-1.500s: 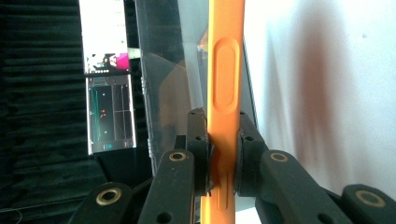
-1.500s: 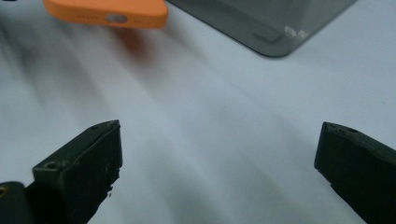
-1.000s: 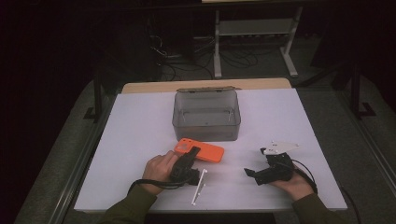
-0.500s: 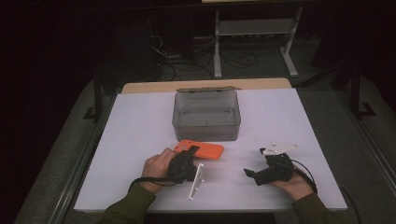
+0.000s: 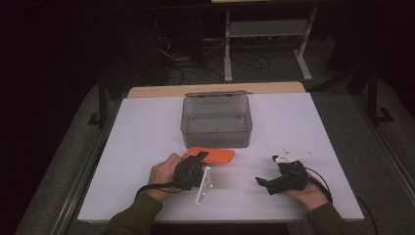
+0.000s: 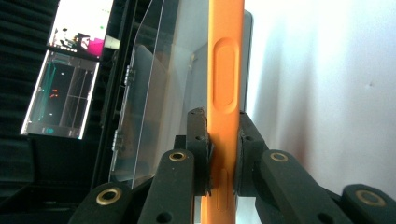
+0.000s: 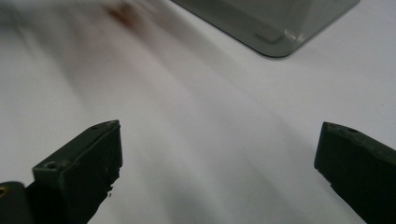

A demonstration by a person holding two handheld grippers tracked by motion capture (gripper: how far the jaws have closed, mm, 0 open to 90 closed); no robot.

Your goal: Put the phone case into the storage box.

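Your flat orange rubbery phone case (image 5: 211,155), with a long raised button on its edge, sits near the front edge of the white tabletop (image 5: 147,127), before the clear grey plastic box (image 5: 216,120). Since a second ago, it has slid slightly right. Your left gripper (image 5: 199,157) clamps its rim; your right gripper (image 5: 261,182) gapes wide, empty.

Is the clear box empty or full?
Empty: the box shows only its bare floor through the clear walls in the high view.
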